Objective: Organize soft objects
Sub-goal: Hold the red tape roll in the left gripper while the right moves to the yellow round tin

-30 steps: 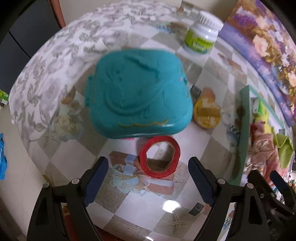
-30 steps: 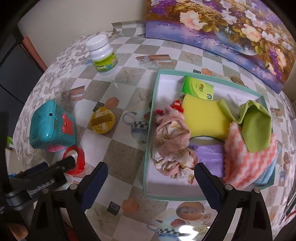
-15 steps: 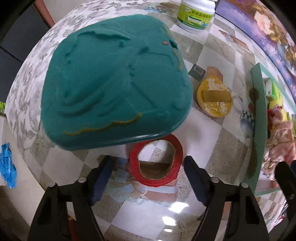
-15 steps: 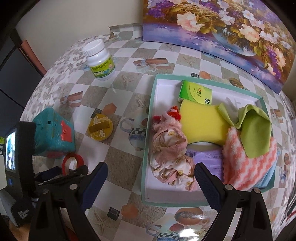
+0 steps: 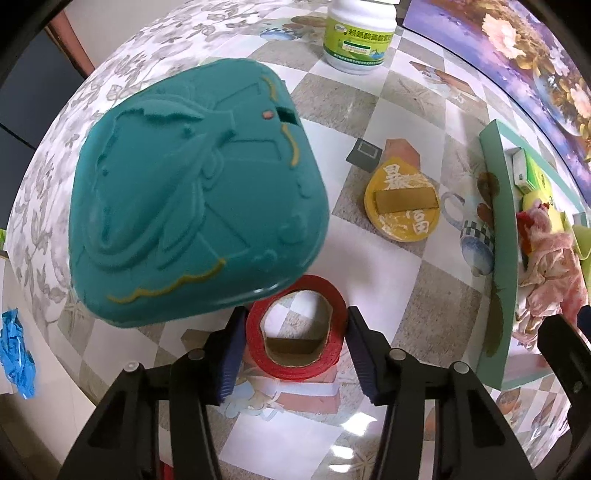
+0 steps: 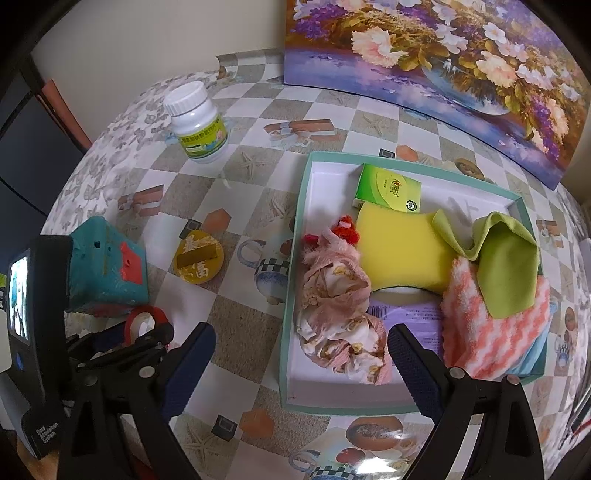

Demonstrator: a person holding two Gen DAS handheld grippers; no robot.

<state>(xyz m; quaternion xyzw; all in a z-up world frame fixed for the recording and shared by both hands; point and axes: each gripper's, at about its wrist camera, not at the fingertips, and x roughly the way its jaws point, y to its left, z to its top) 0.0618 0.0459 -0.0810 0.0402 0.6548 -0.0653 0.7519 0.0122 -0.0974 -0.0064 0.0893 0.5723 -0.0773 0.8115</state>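
Left gripper [image 5: 295, 336] closes around the red tape roll [image 5: 295, 334]

Wide apart 1 second ago, its jaws are now closing with the roll between them, pads just beside its sides, near the table's [image 5: 388, 295] left edge by the teal box [image 5: 192, 192]. A pickup looks imminent; the right gripper [image 6: 299, 354] hangs spread, empty, over the tray [image 6: 291, 295] of soft things.

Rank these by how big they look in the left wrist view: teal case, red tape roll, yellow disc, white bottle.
1. teal case, by far, though it stands nearest the lens.
2. red tape roll, between the closing left gripper pads.
3 and 4. yellow disc and white bottle: too alike, and the bottle is cropped.
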